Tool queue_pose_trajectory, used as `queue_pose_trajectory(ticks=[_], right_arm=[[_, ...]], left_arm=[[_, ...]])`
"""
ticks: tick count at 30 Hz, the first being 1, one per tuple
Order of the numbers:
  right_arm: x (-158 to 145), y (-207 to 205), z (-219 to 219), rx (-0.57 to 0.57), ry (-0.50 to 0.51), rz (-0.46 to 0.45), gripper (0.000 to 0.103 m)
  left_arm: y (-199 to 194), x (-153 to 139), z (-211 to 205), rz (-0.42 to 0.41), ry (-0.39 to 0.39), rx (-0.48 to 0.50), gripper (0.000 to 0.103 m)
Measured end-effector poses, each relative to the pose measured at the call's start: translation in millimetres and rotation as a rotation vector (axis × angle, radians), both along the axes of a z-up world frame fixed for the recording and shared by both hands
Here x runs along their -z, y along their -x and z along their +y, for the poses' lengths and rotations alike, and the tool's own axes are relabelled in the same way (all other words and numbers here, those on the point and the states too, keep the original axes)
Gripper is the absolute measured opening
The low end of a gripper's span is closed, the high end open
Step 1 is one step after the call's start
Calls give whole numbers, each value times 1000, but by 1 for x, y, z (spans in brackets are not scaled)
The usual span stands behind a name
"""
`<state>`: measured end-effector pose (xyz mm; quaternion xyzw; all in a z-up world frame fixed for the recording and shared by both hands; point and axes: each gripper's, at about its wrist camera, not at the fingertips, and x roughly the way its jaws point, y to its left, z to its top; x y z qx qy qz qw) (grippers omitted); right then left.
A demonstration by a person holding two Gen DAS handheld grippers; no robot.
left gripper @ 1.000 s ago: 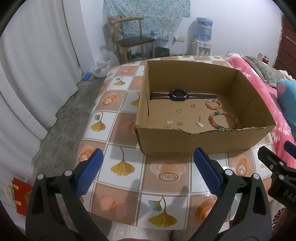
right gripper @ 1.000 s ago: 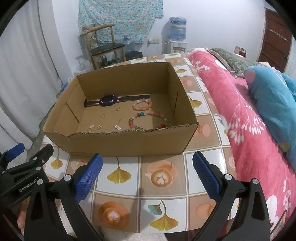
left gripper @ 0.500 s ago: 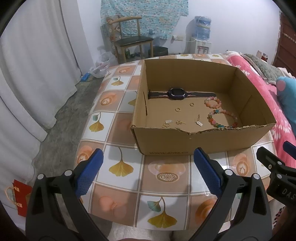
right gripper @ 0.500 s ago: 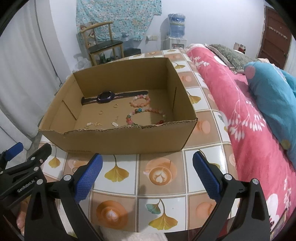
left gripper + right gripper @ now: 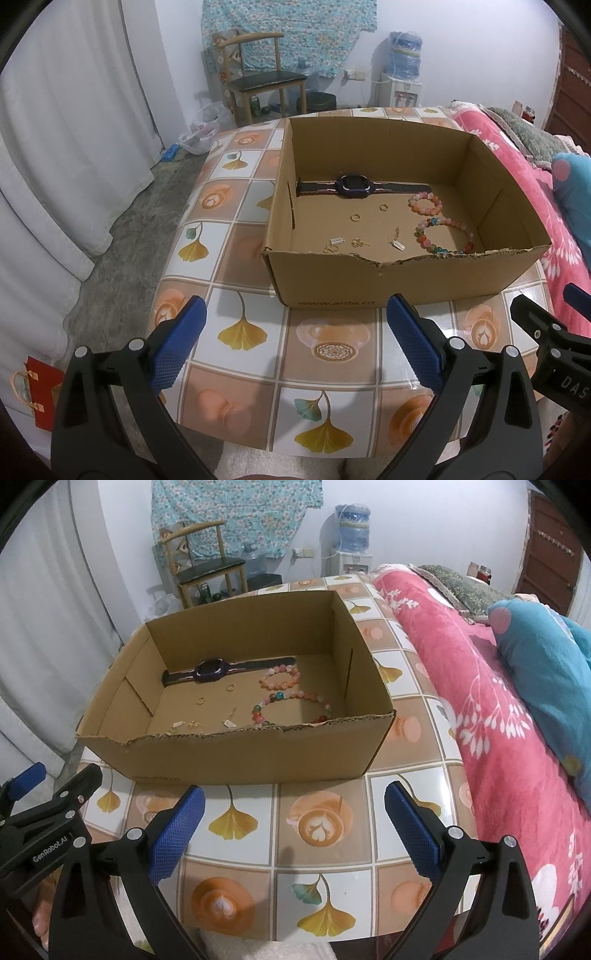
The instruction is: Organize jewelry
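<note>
An open cardboard box [image 5: 406, 284] [image 5: 243, 753] stands on the tiled table. Inside lie a dark purple watch [image 5: 352, 184] [image 5: 210, 670], a pink bead bracelet [image 5: 424, 204] [image 5: 279, 676], a larger multicoloured bead bracelet [image 5: 445, 236] [image 5: 291, 707], two small gold rings [image 5: 355, 217] [image 5: 200, 700] and several small gold pieces [image 5: 356, 242] [image 5: 192, 723] near the front wall. My left gripper [image 5: 295, 332] and right gripper [image 5: 293, 812] are both open and empty, held above the table in front of the box.
The table top [image 5: 240, 332] has a ginkgo and coffee pattern; its front edge is close below the grippers. A bed with a red blanket [image 5: 498, 720] and blue pillow [image 5: 546, 653] is at the right. A chair [image 5: 266, 85] and water dispenser [image 5: 400, 74] stand behind.
Both grippers have drawn back and up a little from the box, which now looks slightly farther. Both stay open. Nothing in the box has moved.
</note>
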<state>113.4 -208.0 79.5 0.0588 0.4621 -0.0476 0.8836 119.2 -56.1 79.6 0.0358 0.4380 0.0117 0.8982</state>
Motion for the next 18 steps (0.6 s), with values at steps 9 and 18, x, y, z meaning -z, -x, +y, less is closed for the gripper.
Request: queue_pose_trajectory(ticks=[9, 18], right_arm=[[-1, 0, 3, -20, 8, -2, 95], [-3, 2, 5, -22, 9, -4, 95]], left_arm=[[1, 1, 1, -2, 4, 0, 95], [2, 0, 1, -3, 4, 0, 95]])
